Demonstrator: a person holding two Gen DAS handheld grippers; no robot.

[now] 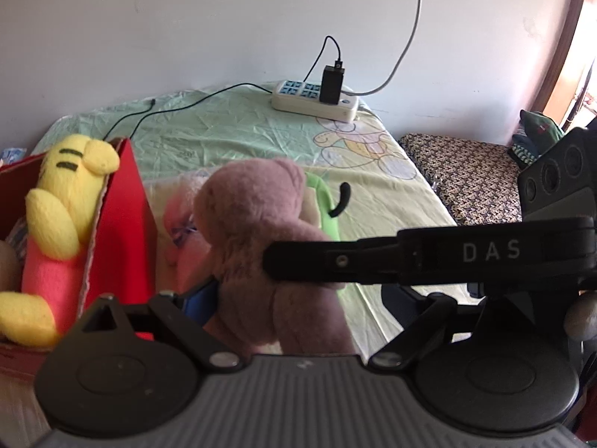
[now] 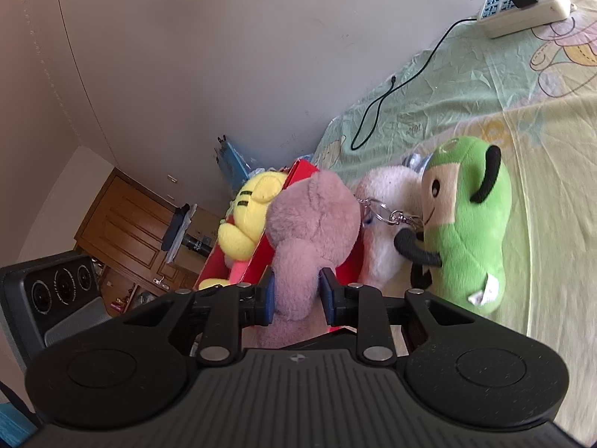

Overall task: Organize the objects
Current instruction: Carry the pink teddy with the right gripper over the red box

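Right gripper [image 2: 296,295]: blue-padded jaws closed on the mauve plush bear [image 2: 309,231], pinching its lower body; bear held upright, just beside the open red box [image 2: 298,171].

Left gripper [image 1: 209,298]: close against the same bear from the box side; whether its jaws are closed cannot be told, as one finger is hidden and the right tool crosses in front.

Red box: near the bed's [image 2: 541,194] left edge, already containing a yellow plush [image 1: 67,194].

Still on the bed: white plush [image 2: 384,224] and green plush [image 2: 470,224], touching, beside the box.

Power strip [image 1: 313,100]: far edge, by the wall.

Handling, judged: bear light, soft, compressible, non-fragile; the torso offers the firmest hold, since limbs and ears would flop.
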